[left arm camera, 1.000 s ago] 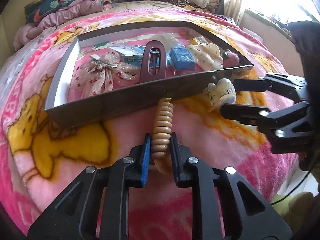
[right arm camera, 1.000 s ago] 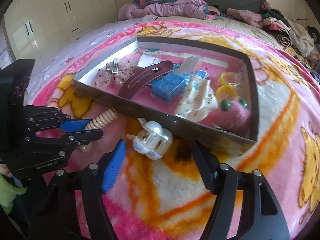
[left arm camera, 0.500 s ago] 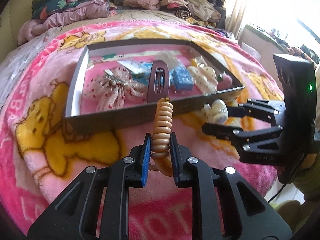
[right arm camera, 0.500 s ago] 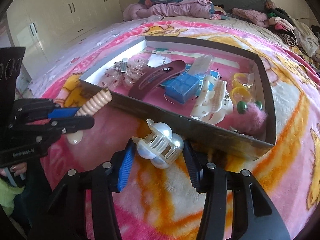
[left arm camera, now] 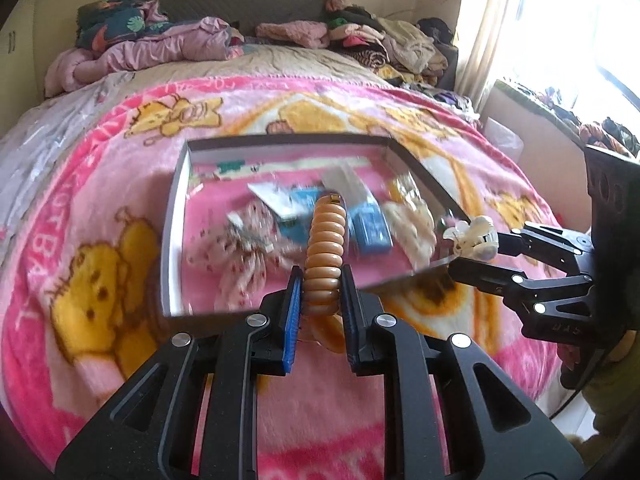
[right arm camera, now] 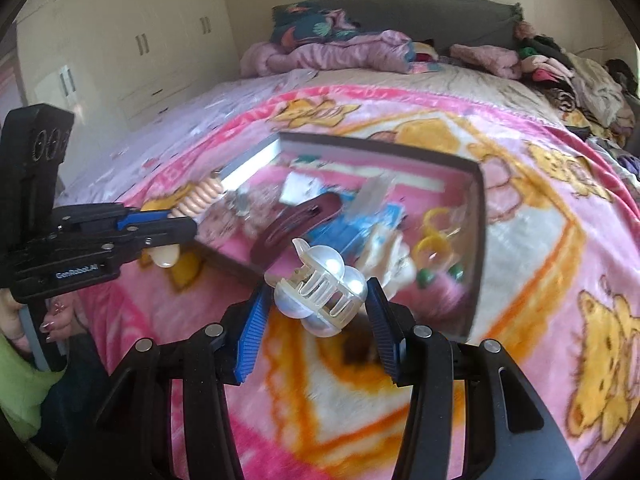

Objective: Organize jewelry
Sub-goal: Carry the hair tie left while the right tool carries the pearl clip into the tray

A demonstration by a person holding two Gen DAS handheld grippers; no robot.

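Note:
My left gripper [left arm camera: 319, 278] is shut on a beige ribbed hair clip [left arm camera: 325, 248] and holds it raised over the near edge of the grey tray [left arm camera: 170, 216]; the gripper also shows in the right wrist view [right arm camera: 176, 226]. My right gripper [right arm camera: 316, 300] is shut on a white pearl claw clip [right arm camera: 320, 288], lifted above the blanket at the tray's near right corner; the clip also shows in the left wrist view [left arm camera: 476, 236]. The tray [right arm camera: 478, 216] holds a maroon barrette [right arm camera: 296, 220], blue boxes [left arm camera: 370, 224], a floral bow [left arm camera: 240, 248], yellow rings [right arm camera: 434, 240] and a pink pompom.
The tray lies on a pink cartoon blanket [left arm camera: 100, 260] covering a bed. Piles of clothes [left arm camera: 160, 48] sit at the headboard. A window and sill are at the right [left arm camera: 560, 92]; white wardrobes [right arm camera: 120, 52] stand at the left.
Both grippers have lifted with their clips and moved toward the tray. The right gripper closed on the pearl claw clip and raised it off the blanket.

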